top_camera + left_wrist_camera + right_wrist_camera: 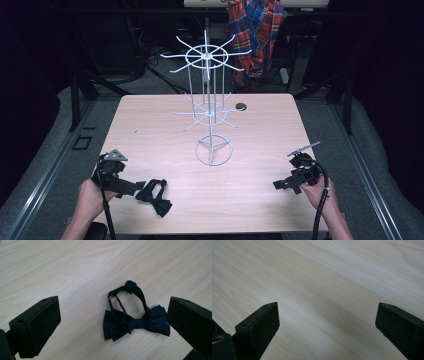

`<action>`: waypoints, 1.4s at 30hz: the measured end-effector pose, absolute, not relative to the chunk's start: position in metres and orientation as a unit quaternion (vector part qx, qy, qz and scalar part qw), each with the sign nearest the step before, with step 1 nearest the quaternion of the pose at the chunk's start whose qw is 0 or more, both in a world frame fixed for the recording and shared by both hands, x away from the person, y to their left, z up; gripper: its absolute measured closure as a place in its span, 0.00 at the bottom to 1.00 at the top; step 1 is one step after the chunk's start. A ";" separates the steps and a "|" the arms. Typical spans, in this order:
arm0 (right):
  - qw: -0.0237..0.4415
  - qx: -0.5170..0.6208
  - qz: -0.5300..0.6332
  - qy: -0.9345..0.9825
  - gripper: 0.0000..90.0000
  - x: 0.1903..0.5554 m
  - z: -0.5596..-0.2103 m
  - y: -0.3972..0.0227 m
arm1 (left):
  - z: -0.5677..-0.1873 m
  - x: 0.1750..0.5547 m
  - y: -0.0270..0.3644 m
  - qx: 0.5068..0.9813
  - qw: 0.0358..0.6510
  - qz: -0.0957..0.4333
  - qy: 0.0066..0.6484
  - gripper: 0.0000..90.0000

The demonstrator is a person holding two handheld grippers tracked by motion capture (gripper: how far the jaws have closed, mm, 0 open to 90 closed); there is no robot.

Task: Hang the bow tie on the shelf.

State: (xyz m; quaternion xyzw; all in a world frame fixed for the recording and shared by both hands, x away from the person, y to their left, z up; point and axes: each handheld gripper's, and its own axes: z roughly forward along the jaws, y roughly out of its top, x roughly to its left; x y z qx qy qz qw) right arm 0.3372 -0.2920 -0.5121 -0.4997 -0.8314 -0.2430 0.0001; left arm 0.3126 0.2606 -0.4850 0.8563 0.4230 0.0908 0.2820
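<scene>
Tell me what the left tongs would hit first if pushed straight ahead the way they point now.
Most likely the dark bow tie: it lies flat on the table just ahead of the open left tongs, between the jaw lines. Exact depth is hard to judge.

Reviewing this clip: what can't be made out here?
- Bow tie: its clasp is too small to read in the left gripper view.
- Dark disc beyond the wire rack: too small to identify in the high view.
- Plaid cloth: cut off by the top edge.
</scene>
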 end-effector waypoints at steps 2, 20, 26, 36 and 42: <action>0.004 -0.497 -0.240 -0.834 0.06 0.338 -0.512 -0.292 | -0.487 0.312 0.257 0.862 0.274 0.087 0.417 0.00; 0.010 -0.497 -0.238 -0.834 0.06 0.338 -0.513 -0.293 | -0.507 0.309 0.220 0.911 0.211 0.056 0.350 0.00; 0.009 -0.495 -0.232 -0.837 0.06 0.338 -0.513 -0.292 | -0.511 0.307 0.204 0.926 0.203 0.039 0.317 0.20; 0.007 -0.499 -0.232 -0.835 0.07 0.337 -0.513 -0.291 | -0.527 0.311 0.192 0.938 0.155 0.008 0.311 0.57; 0.004 -0.498 -0.229 -0.837 0.07 0.336 -0.512 -0.292 | -0.532 0.312 0.188 0.943 0.136 0.016 0.303 0.69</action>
